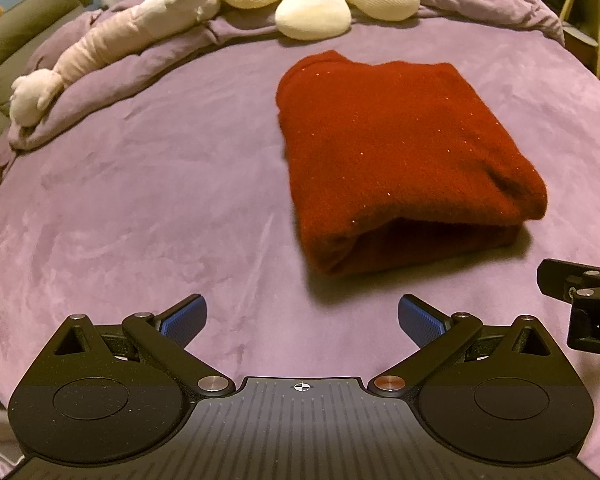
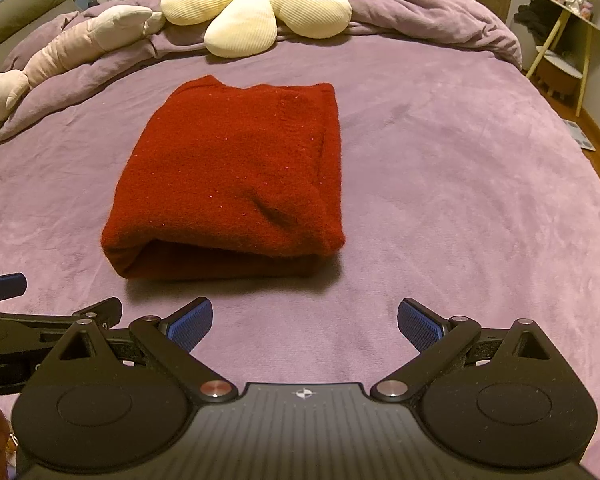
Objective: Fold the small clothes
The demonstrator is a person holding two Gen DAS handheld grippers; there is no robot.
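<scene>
A dark red knit garment (image 1: 396, 152) lies folded into a thick rectangle on the purple bedspread (image 1: 140, 200); its open layered edge faces me. In the right wrist view the same garment (image 2: 236, 176) sits ahead and to the left. My left gripper (image 1: 302, 320) hovers over the bedspread short of the garment and left of it, open, nothing between its blue pads (image 1: 184, 318). My right gripper (image 2: 305, 322) is also open and empty, just short of the garment's near right corner. Each gripper shows at the edge of the other's view.
A cream flower-shaped pillow (image 2: 268, 4) and a long pale plush toy (image 2: 72, 44) lie on a bunched purple duvet (image 2: 420, 20) at the far side of the bed. A small yellow-legged side table (image 2: 568, 40) stands off the bed's right edge, over wooden floor.
</scene>
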